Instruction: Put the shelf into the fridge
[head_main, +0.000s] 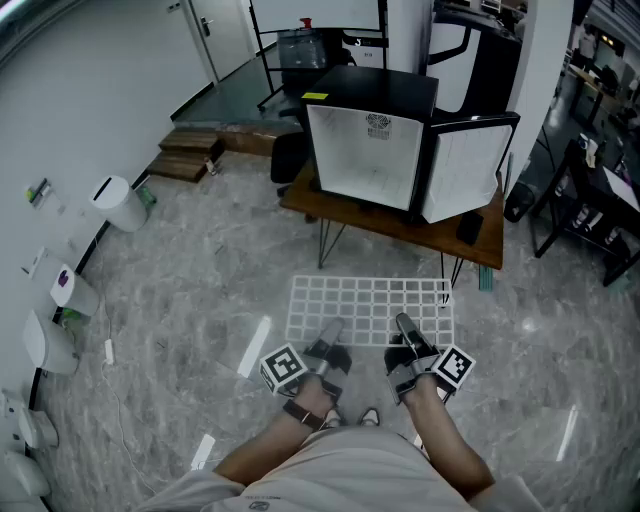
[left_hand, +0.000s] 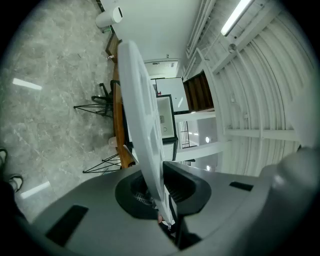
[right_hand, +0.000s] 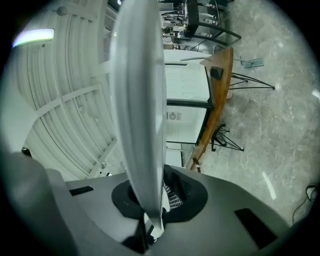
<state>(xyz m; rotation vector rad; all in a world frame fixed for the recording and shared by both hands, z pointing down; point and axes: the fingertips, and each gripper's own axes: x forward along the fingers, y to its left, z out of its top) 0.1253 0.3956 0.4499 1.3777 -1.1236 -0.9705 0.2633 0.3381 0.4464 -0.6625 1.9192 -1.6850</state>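
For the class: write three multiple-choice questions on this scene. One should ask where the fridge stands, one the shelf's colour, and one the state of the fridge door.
1. The mini fridge stands: A on the floor; B on a wooden table; C on a cart.
2. The wire shelf is: A white; B black; C red.
3. The fridge door is: A shut; B open; C taken off.

Answers: 1 B, since thin metal legs show beneath the wooden top. 2 A, since its grid looks white in the head view. 3 B, since it swings out at the right and bares the white inside.
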